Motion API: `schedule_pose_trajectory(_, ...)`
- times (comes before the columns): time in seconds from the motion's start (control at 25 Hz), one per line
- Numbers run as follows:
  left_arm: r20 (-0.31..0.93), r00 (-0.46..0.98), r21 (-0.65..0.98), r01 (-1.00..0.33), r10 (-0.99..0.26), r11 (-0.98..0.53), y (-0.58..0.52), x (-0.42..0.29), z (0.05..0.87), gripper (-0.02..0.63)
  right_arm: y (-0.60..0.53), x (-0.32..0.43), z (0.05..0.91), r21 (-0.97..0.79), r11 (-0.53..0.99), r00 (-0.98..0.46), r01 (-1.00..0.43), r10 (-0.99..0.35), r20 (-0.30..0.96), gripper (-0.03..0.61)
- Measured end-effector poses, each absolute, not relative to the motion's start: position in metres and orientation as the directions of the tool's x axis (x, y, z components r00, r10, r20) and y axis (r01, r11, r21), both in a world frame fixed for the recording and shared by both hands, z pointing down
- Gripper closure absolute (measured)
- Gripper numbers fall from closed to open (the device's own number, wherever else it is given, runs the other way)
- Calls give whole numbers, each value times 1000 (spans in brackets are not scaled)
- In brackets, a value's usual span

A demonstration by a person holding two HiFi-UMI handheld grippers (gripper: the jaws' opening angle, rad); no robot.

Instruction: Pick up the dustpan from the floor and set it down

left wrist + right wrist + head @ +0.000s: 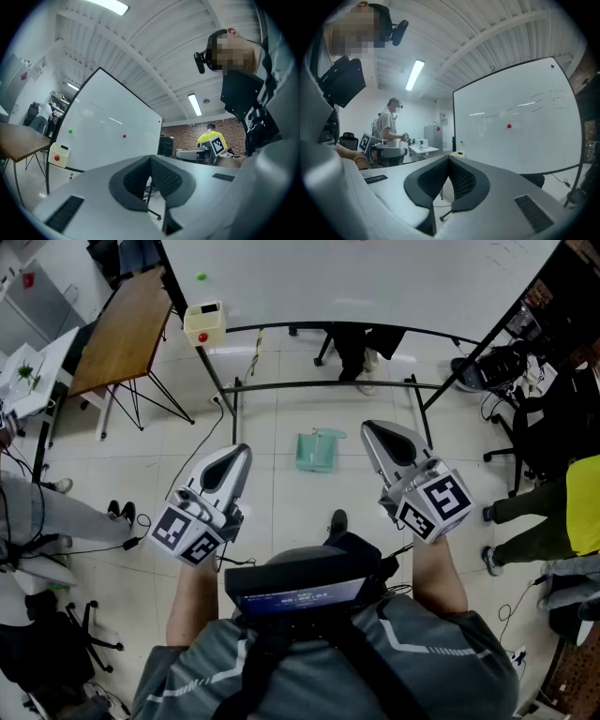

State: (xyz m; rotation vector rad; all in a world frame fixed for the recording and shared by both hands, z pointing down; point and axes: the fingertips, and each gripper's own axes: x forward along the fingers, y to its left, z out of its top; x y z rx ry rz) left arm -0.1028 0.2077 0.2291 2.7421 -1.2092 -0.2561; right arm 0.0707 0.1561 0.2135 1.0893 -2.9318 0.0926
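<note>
A pale green dustpan (319, 449) lies on the tiled floor in the head view, in front of the whiteboard stand. My left gripper (240, 454) is held up to its left and nearer me. My right gripper (372, 431) is held up just to its right. Both are well above the floor and apart from the dustpan. In the left gripper view the jaws of the left gripper (150, 161) meet with nothing between them. The right gripper (449, 162) is likewise shut and empty in its own view. Neither gripper view shows the dustpan.
A big whiteboard (356, 277) on a black tube stand (319, 384) stands just beyond the dustpan. A wooden table (122, 329) and a cream box (204, 322) are at the back left. People stand at the left (37, 512) and right (562, 507). A cable (178, 474) crosses the floor.
</note>
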Motion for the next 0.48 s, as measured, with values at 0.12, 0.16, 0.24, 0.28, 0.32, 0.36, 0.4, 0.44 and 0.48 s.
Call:
schedule_pose_trajectory(0.12,-100,636,200,-740,-765,-642,179,-76,225,589,130,97,212,-45,783,-784,-620,-619,44,560)
schedule_pose_trajectory(0.16,-97,627,199,-749,-773,-632,171,-66,224,589,122,106,212,-42,791,-792,-610,-609,44,560)
schedule_pose_trajectory(0.24,-93,609,191,-765,-787,-615,153,-48,223,589,106,123,213,-40,808,-809,-588,-587,42,560)
schedule_pose_trajectory(0.28,-95,600,188,-773,-794,-606,145,-41,223,589,98,130,214,-42,818,-819,-574,-573,40,560)
schedule_pose_trajectory(0.32,-98,591,185,-780,-800,-598,137,-34,222,589,90,137,214,-44,827,-828,-560,-559,39,560)
schedule_pose_trajectory(0.36,-96,586,183,-784,-805,-593,128,-27,222,589,81,143,215,-45,835,-836,-549,-548,38,558)
schedule_pose_trajectory(0.4,-90,583,183,-787,-807,-589,120,-22,222,589,71,148,216,-46,839,-840,-542,-541,39,559)
schedule_pose_trajectory(0.44,-83,583,184,-788,-808,-588,112,-17,222,589,62,152,217,-49,841,-842,-539,-538,40,558)
schedule_pose_trajectory(0.48,-78,585,184,-787,-807,-588,104,-14,221,589,53,155,217,-54,842,-843,-537,-536,39,557)
